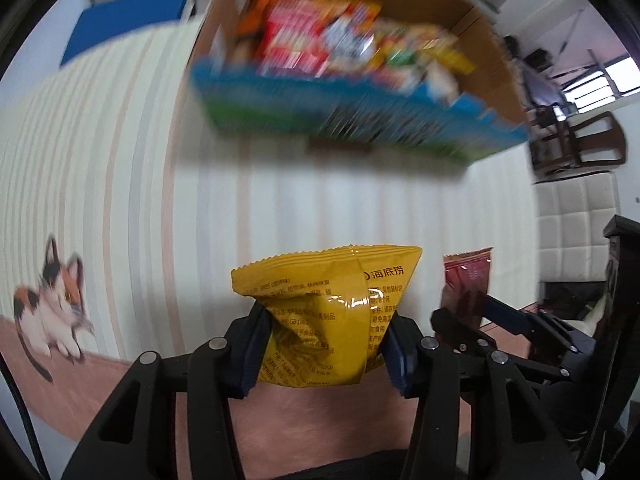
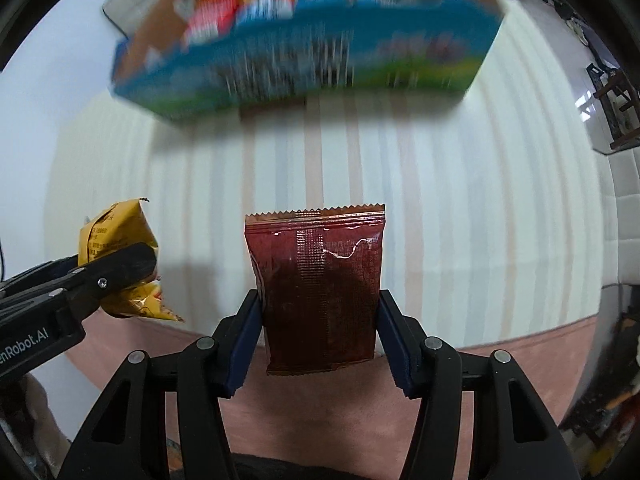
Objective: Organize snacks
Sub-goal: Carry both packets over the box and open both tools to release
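My left gripper (image 1: 322,344) is shut on a crumpled yellow snack bag (image 1: 324,308) and holds it above the striped cloth. My right gripper (image 2: 320,336) is shut on a dark red snack packet (image 2: 320,288), also held up. Each shows in the other's view: the red packet (image 1: 468,284) at the right, the yellow bag (image 2: 116,240) at the left. Ahead stands a blurred cardboard box with a blue printed front (image 1: 352,116), open on top and filled with several colourful snack packs (image 1: 332,36). The box also shows in the right wrist view (image 2: 304,64).
The table wears a cream striped cloth (image 1: 120,168) with a pink border and a printed cat (image 1: 52,304). A blue mat (image 1: 120,24) lies at the far left. A dark wooden chair (image 1: 576,144) and a white padded seat (image 1: 576,216) stand at the right.
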Tool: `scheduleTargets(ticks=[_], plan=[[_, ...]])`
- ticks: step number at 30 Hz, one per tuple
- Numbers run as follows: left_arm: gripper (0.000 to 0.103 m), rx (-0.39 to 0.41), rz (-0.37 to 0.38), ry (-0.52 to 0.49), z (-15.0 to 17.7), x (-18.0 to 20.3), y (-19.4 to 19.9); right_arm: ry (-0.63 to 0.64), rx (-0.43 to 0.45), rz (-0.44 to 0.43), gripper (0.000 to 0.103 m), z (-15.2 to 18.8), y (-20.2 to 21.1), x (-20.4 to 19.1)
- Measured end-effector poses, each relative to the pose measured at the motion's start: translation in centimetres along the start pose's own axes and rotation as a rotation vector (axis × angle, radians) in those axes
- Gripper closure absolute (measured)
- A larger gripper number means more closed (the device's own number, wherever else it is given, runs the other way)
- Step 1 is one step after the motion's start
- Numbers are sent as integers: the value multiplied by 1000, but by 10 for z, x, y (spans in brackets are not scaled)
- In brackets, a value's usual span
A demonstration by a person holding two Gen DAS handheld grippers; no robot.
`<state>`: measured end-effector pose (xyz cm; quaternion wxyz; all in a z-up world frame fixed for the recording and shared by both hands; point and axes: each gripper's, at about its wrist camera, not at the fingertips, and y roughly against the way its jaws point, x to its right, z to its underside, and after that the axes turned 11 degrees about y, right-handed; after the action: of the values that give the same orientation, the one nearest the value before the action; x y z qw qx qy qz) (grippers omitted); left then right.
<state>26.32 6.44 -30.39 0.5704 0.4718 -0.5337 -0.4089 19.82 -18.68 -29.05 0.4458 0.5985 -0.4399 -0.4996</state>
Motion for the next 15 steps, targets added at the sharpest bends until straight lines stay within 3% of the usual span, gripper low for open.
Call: scheduleTargets(ticks=[6,11,15], plan=[[56,63,25,-73,-63,37,46,-13,134,-42,44,-57,75,30],[56,80,-85,-113,-123,51,41,0,188,9,44,-117,103,52],[55,23,-173,-92,-164,40,14,-13,159,45,44,-161,95,76]])
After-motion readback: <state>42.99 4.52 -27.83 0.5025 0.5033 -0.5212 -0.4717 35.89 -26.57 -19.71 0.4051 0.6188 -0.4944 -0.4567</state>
